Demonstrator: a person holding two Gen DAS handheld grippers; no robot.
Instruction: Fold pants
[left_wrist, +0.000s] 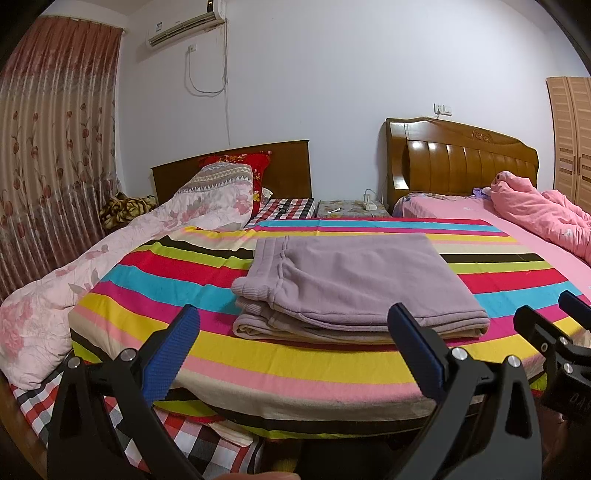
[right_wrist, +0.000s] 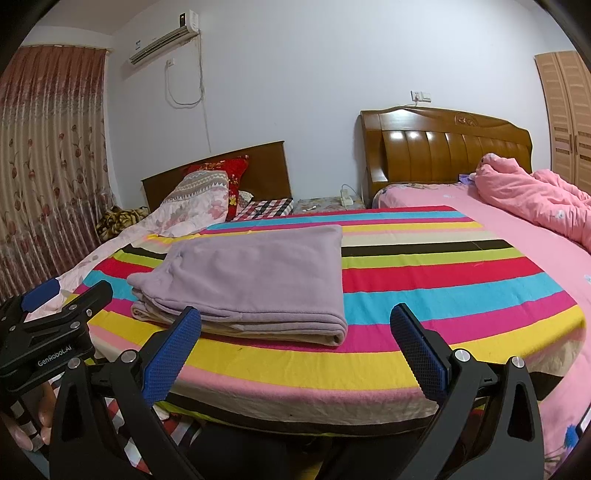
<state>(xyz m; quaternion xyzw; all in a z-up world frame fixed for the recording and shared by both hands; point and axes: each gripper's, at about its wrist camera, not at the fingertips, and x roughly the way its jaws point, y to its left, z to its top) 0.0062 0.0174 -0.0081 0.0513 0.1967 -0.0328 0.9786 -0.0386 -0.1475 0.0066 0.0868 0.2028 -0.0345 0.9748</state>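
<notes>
The soft lilac fleece pants (left_wrist: 354, 284) lay folded in a flat stack of several layers on the bright striped cotton sheet (left_wrist: 295, 362), near the front edge of the bed. The left gripper (left_wrist: 295, 347) was wide apart and held nothing; its blue pads were just before the stack and did not touch it. The right gripper (right_wrist: 295, 347) was also wide apart and empty, near the right corner of the stack. The fabric looked thick, light and limp, so it would probably sag and slide open if lifted by one layer. I judged the best hold was at the folded edge, pinching all layers together, or at the ribbed cuffs (left_wrist: 251, 286).
</notes>
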